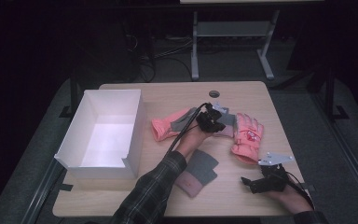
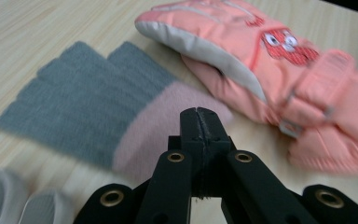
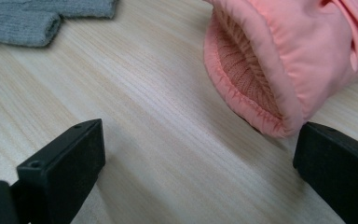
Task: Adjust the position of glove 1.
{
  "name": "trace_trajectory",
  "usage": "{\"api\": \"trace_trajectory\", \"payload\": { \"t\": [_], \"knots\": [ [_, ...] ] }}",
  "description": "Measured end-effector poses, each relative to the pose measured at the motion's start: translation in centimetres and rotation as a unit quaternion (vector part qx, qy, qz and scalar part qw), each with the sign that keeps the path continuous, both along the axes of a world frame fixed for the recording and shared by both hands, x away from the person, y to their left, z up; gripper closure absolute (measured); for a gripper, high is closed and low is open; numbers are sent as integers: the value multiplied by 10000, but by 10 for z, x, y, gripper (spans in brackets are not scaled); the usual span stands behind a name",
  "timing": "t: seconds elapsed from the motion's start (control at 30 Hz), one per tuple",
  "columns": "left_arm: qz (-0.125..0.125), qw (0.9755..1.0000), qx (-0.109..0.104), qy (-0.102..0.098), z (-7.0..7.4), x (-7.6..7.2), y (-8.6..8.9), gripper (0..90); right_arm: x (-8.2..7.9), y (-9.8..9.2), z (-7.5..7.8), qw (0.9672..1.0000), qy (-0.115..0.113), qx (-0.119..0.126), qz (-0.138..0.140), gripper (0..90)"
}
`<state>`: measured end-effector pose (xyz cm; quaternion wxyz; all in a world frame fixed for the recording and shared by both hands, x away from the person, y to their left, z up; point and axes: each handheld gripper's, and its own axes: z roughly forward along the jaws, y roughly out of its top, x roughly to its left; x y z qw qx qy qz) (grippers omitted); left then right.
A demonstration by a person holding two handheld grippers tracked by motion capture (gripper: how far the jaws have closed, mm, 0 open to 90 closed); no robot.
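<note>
My left gripper (image 1: 213,121) hangs over the middle of the table, its jaws shut with nothing between them. In the left gripper view its tips (image 2: 199,115) hover over the pink cuff of a grey knit glove (image 2: 81,100). Just beyond lies a pink ski glove (image 2: 279,70) with a cartoon patch. My right gripper (image 1: 248,185) rests near the front right edge, jaws open. In the right gripper view (image 3: 198,154) they face the pink ski glove's open cuff (image 3: 261,70), with bare wood between them. A second knit glove (image 1: 199,171) lies by the left forearm.
A white open box (image 1: 103,133) stands at the table's left side. Another pink ski glove (image 1: 168,123) lies between the box and my left gripper. A round cable hole (image 1: 214,94) sits near the far edge. Beyond the table, desk legs stand in the dark.
</note>
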<state>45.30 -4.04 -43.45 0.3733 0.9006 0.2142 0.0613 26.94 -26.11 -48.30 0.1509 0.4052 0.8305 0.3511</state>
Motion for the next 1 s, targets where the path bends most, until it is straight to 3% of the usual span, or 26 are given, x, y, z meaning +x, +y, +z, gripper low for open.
{"api": "trace_trajectory", "payload": {
  "t": [0.13, 0.27, 0.37, 0.8, 1.0],
  "knots": [
    [42, 9999, 95, 8, -12, 6, -12, 897, 0, 0, 0, 10000, -1, 5, 2, 17],
    [117, 9997, 74, 178, -21, 10, -12, 897, 0, 0, 0, 10000, 0, 6, 15, 17],
    [134, 9997, 81, 208, -20, 10, -11, 897, 0, 0, 0, 10000, 0, 7, 16, 17],
    [12, 9986, 491, 173, -13, 0, 5, 897, 0, 0, 0, 10000, 24, 28, 0, 17],
    [73, 9985, 489, 222, -13, -7, 18, 897, 0, 0, 0, 10000, 9, 22, 6, 17]
  ]
}}
